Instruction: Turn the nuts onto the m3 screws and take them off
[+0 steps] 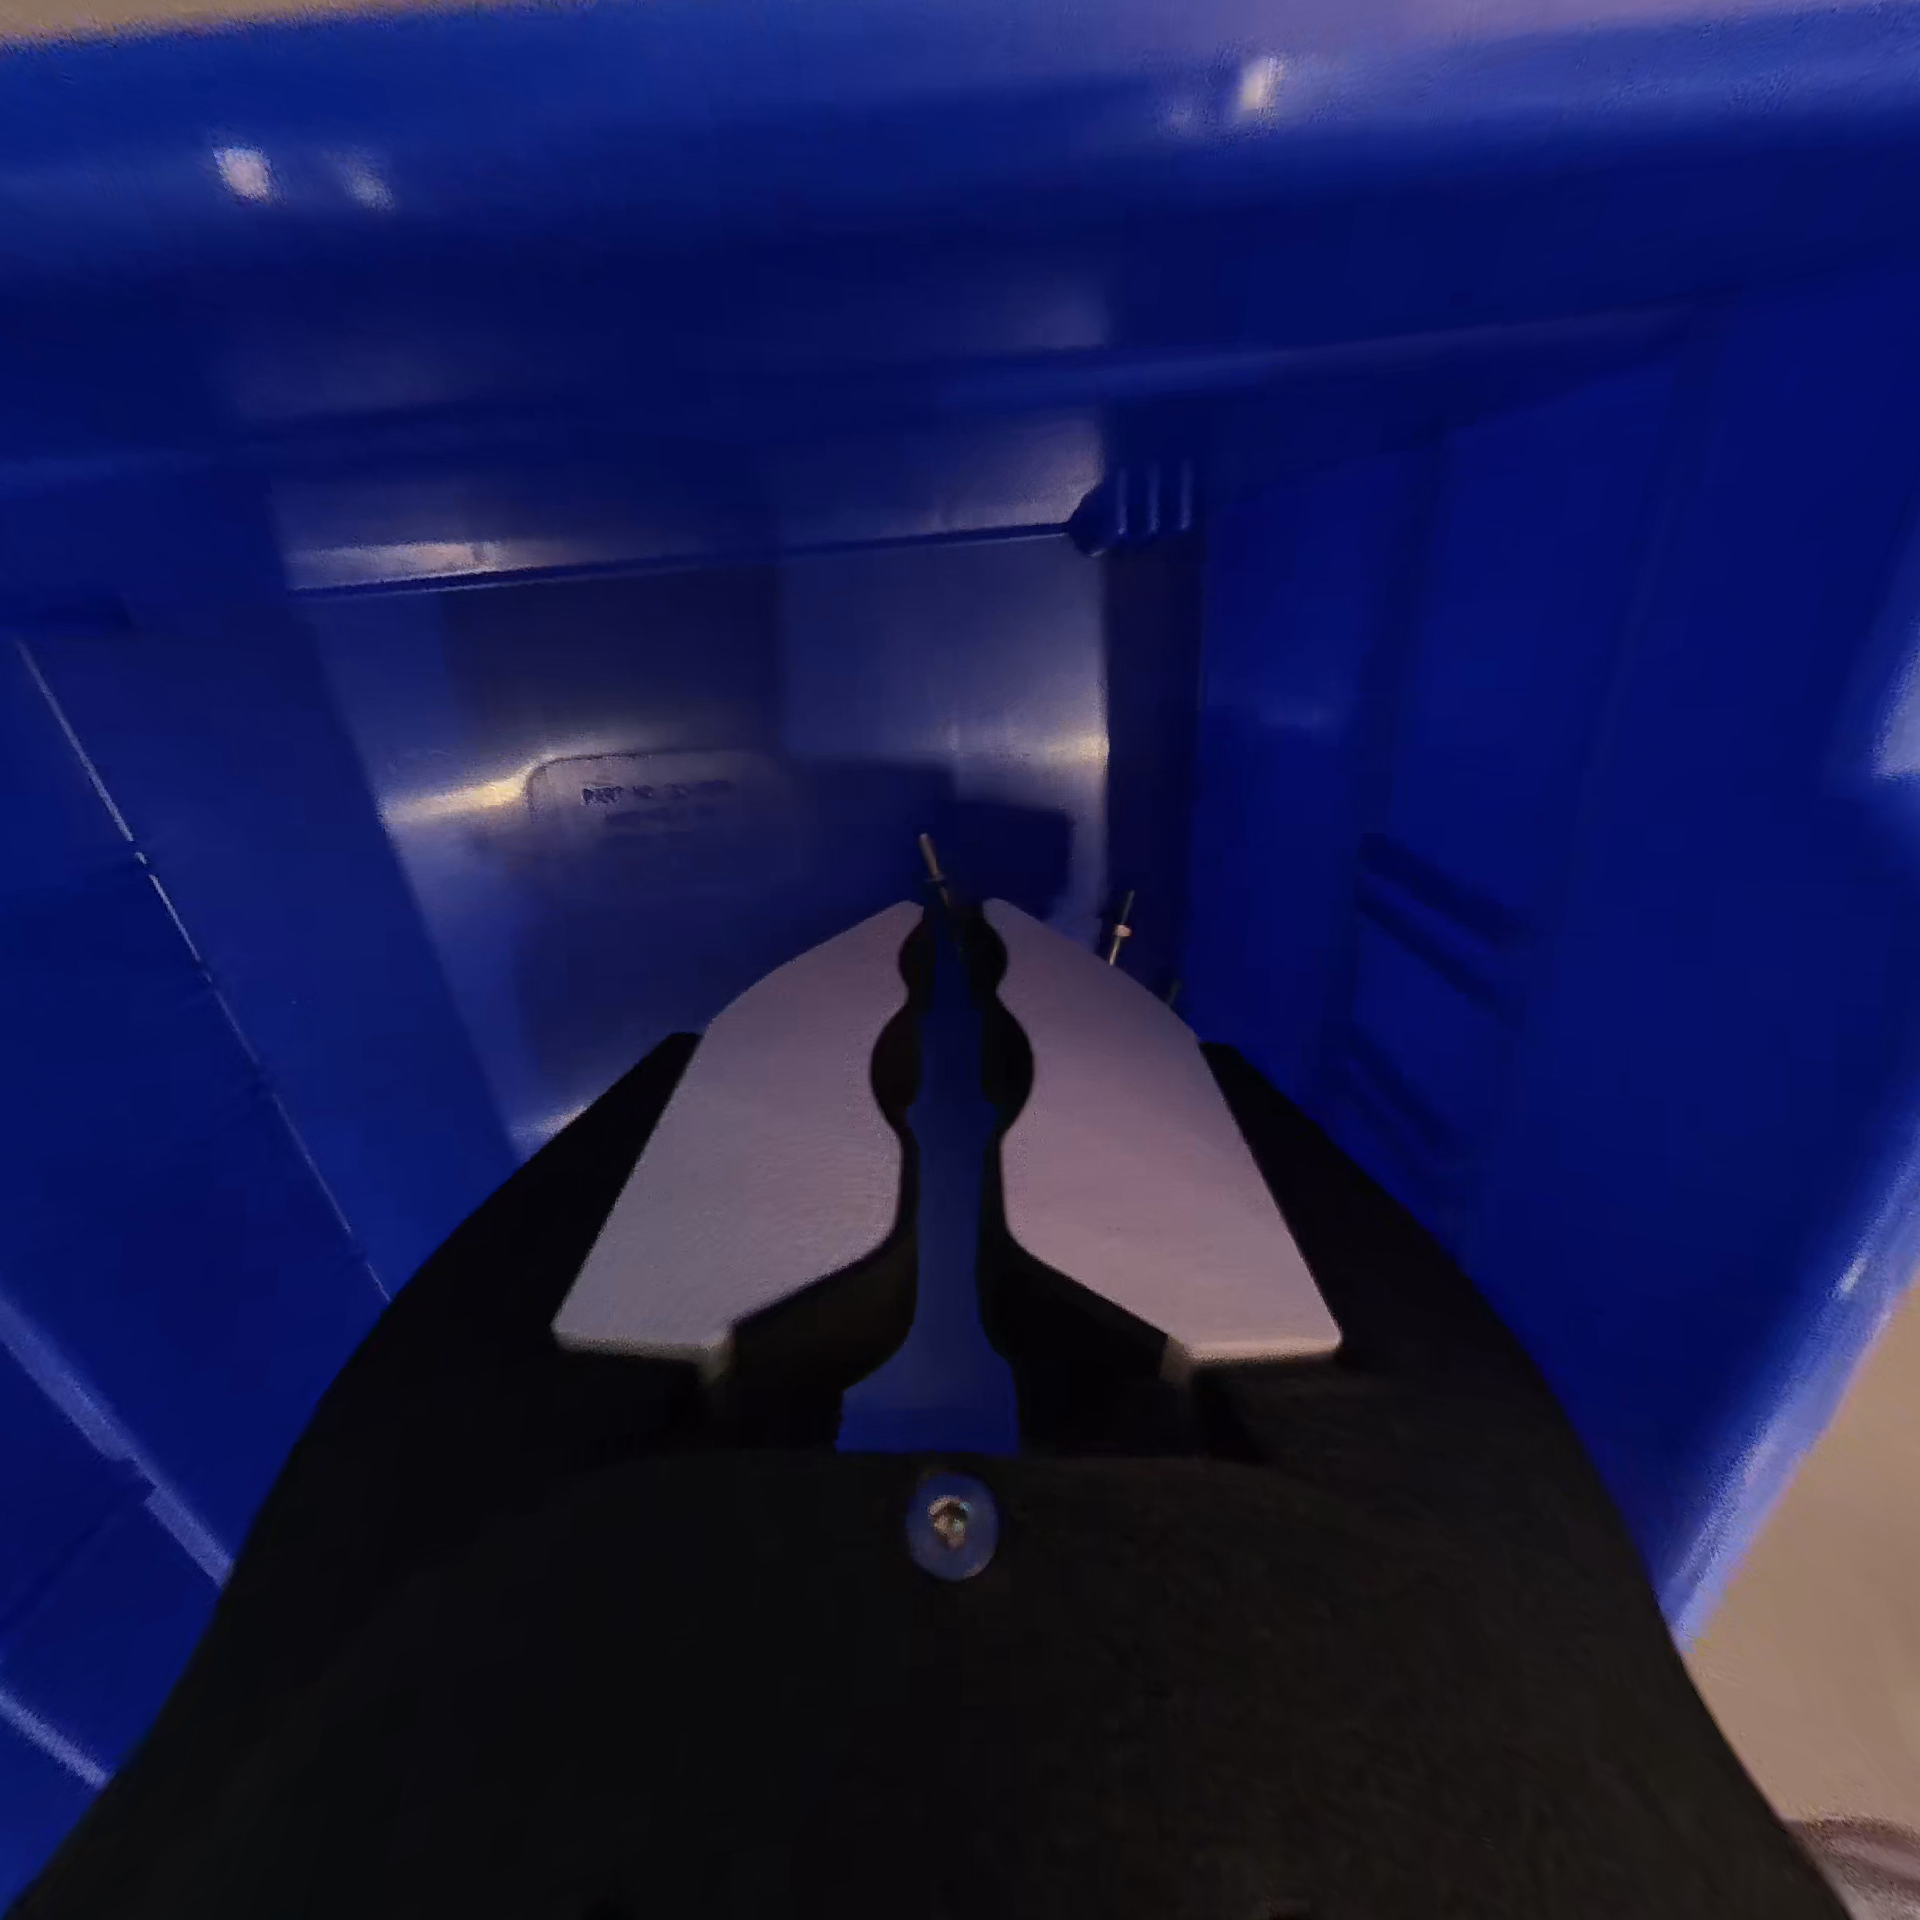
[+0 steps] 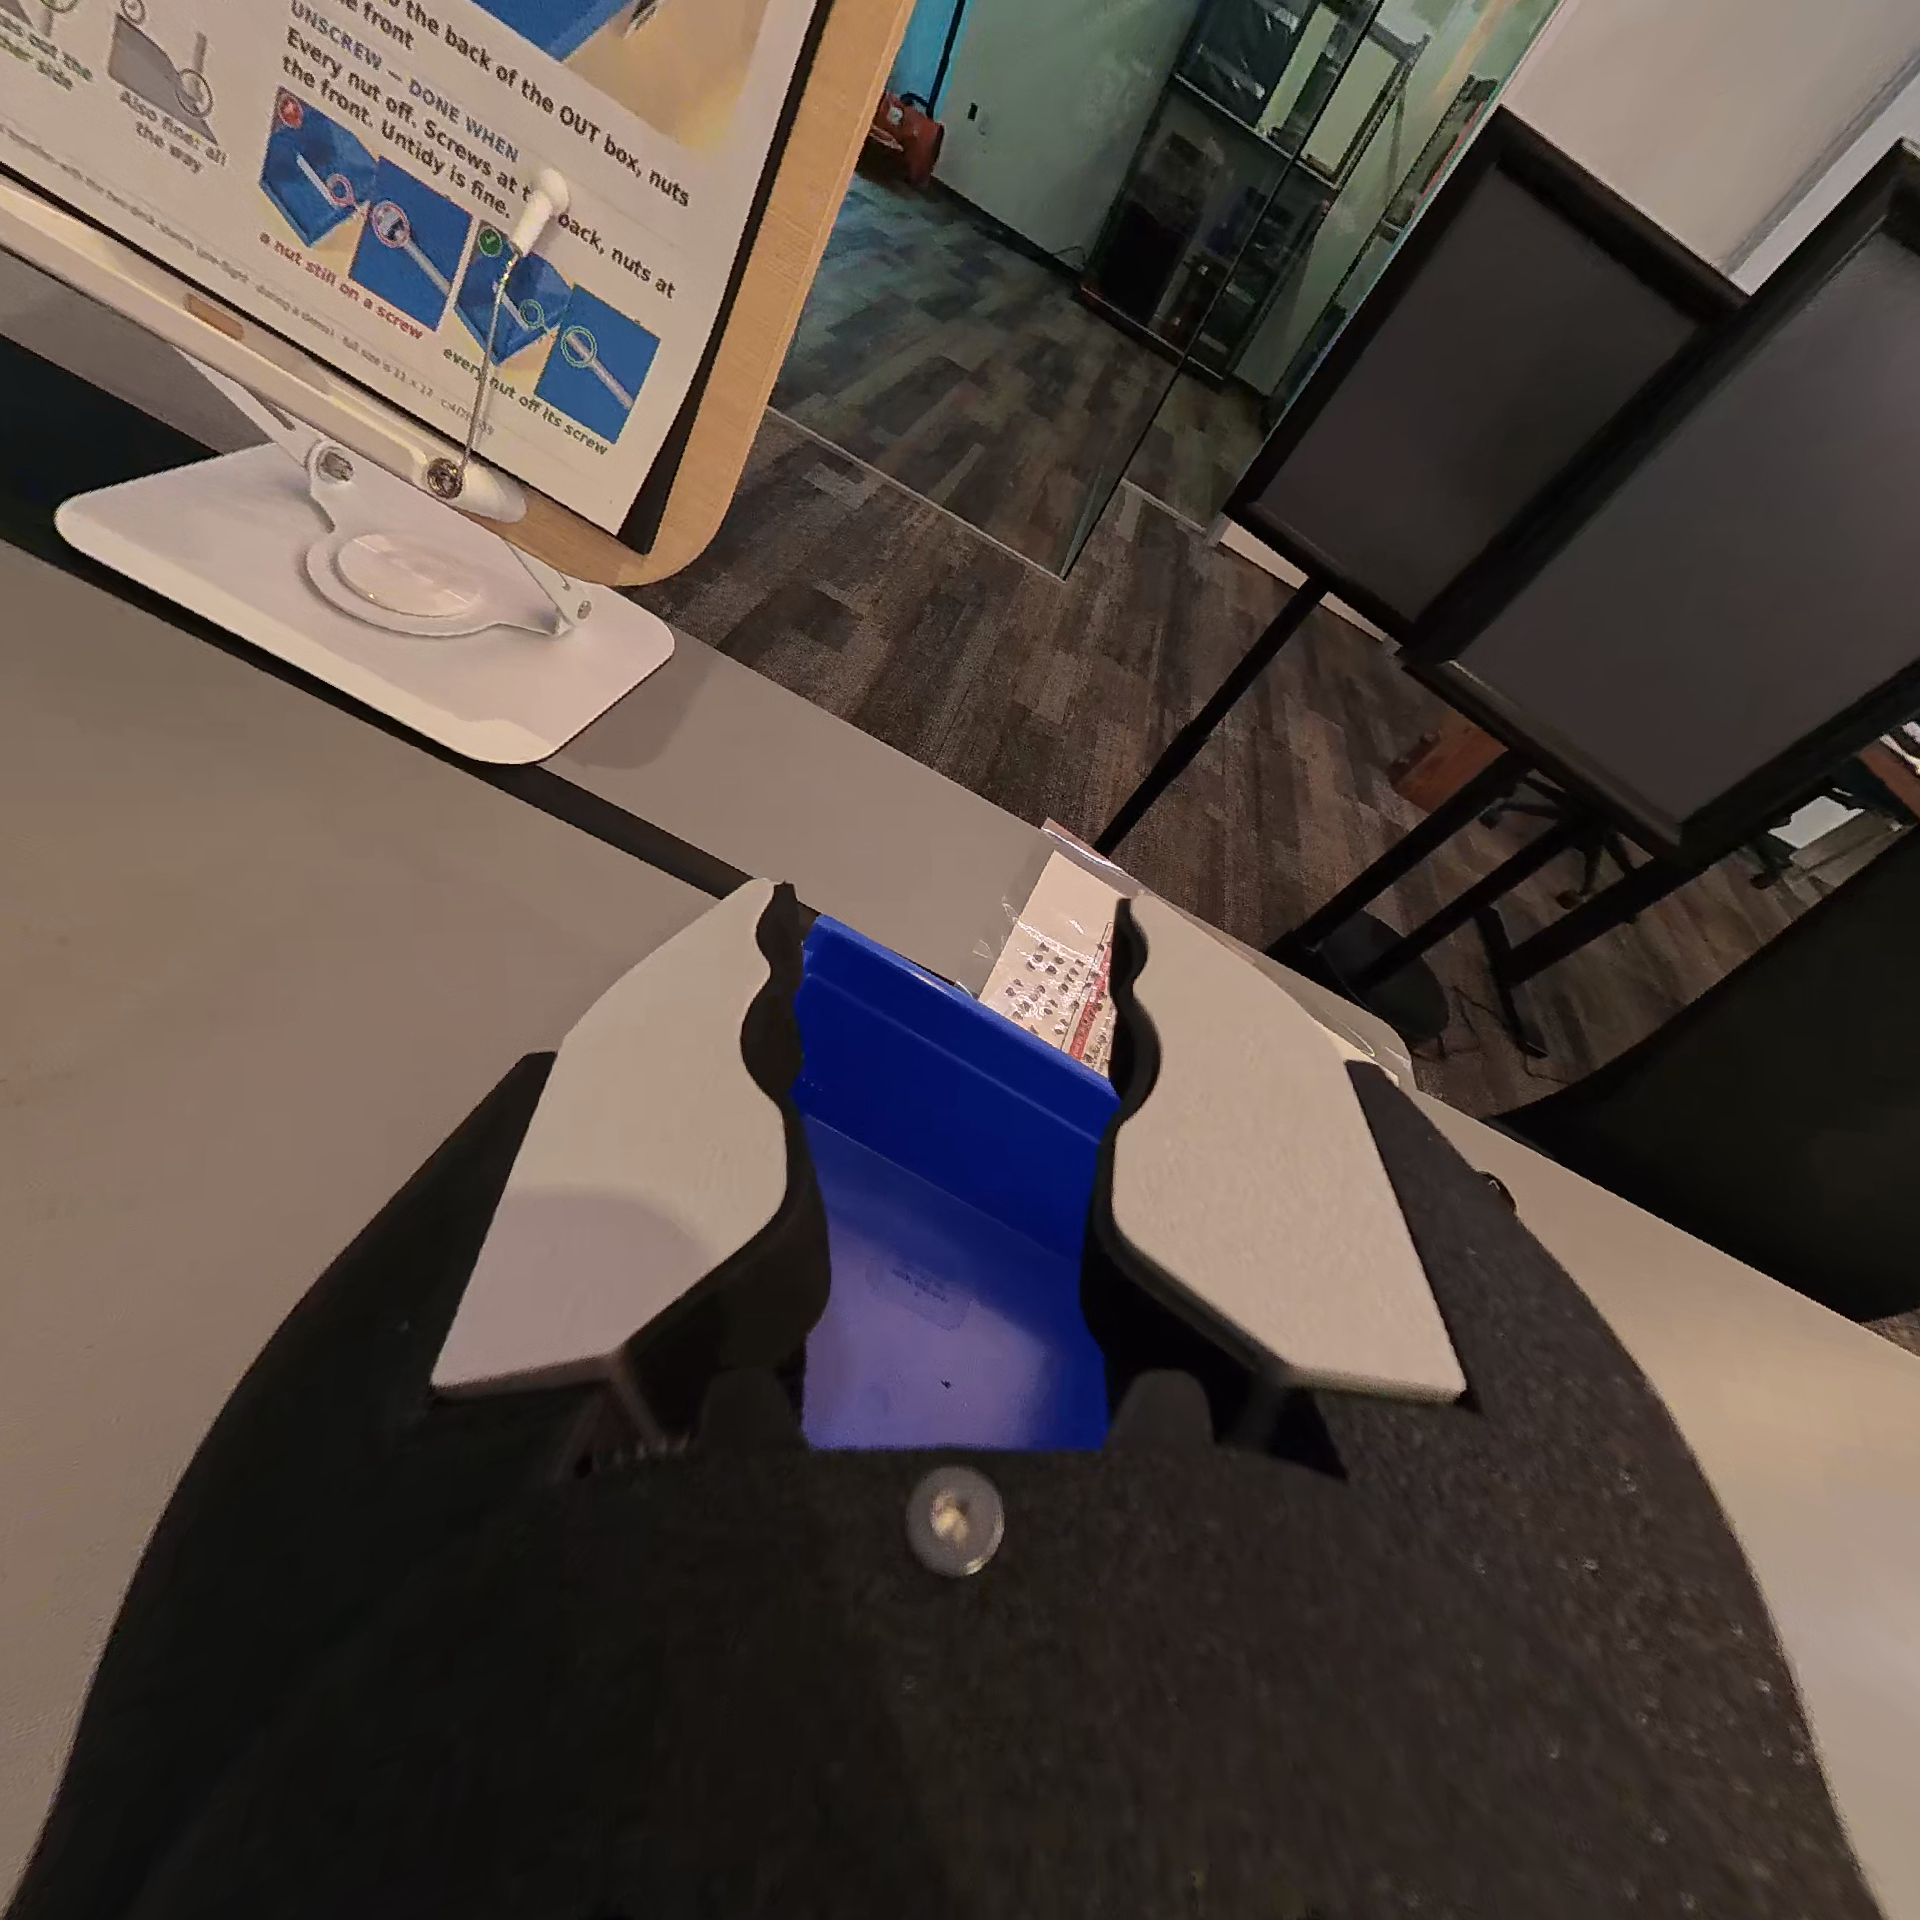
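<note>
In the left wrist view my left gripper is deep inside a blue plastic bin. Its jaws are almost closed on a thin m3 screw that sticks out past the tips. A second screw leans near the bin's right corner. I cannot make out any nuts. In the right wrist view my right gripper is open and empty, held above another blue bin on the grey table. That bin's floor looks bare between the fingers.
A printed instruction board on a white stand sits at the table's far left. A clear bag of small metal parts lies behind the bin near the table edge. Beyond the edge are carpeted floor and dark panels. About 55 centimetres separates my left fingertips from my right.
</note>
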Action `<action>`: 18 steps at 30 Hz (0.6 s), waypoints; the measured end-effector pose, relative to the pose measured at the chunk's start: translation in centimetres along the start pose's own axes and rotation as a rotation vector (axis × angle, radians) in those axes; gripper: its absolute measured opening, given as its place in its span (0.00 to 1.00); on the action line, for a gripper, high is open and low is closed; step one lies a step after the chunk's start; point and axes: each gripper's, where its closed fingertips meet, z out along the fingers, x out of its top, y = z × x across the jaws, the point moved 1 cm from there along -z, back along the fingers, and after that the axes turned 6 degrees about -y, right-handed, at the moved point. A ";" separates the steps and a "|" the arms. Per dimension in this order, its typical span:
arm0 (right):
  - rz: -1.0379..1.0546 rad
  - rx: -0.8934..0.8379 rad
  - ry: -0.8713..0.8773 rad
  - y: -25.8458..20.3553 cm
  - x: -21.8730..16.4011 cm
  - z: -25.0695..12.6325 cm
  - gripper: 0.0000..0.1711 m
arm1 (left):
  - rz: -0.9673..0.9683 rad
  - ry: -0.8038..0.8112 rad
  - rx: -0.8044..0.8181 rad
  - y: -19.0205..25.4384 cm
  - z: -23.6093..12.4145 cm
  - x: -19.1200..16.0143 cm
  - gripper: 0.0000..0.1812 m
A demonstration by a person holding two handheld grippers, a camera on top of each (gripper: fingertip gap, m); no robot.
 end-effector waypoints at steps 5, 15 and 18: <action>-0.005 -0.013 -0.015 0.3 -0.3 0.1 0.33 | 0.055 0.034 -0.039 -0.1 0.0 -0.1 0.02; -0.066 -0.007 -0.030 -1.4 0.1 0.6 0.32 | 0.136 0.250 -0.267 -1.3 -3.6 -1.5 0.01; -0.116 0.037 -0.002 -3.8 1.4 0.5 0.32 | 0.259 0.434 -0.399 1.3 -8.3 -2.5 0.01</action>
